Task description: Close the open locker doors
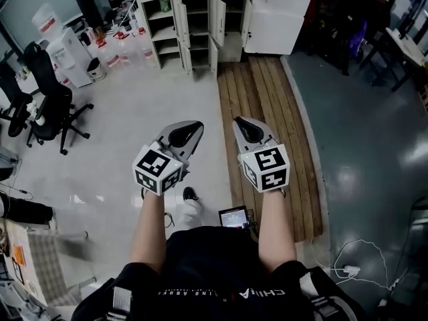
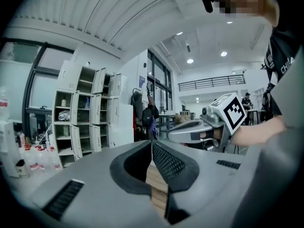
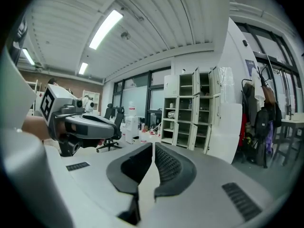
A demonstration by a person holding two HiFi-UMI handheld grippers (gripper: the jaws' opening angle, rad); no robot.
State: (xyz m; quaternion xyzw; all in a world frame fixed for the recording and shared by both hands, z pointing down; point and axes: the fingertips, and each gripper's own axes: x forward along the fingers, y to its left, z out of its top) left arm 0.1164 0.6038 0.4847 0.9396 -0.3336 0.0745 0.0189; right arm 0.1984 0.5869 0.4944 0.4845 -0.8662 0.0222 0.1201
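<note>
Your left gripper (image 1: pixel 192 128) and right gripper (image 1: pixel 245 126), both pinched shut on nothing, point up-frame toward the white metal locker bank (image 1: pixel 199 19) at top centre, well apart, its widest-swung white door (image 1: pixel 275 20) nearer your right.

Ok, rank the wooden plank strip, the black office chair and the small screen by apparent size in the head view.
Largest: wooden plank strip.
Then: black office chair.
Smallest: small screen, though it sits nearest the camera.
</note>
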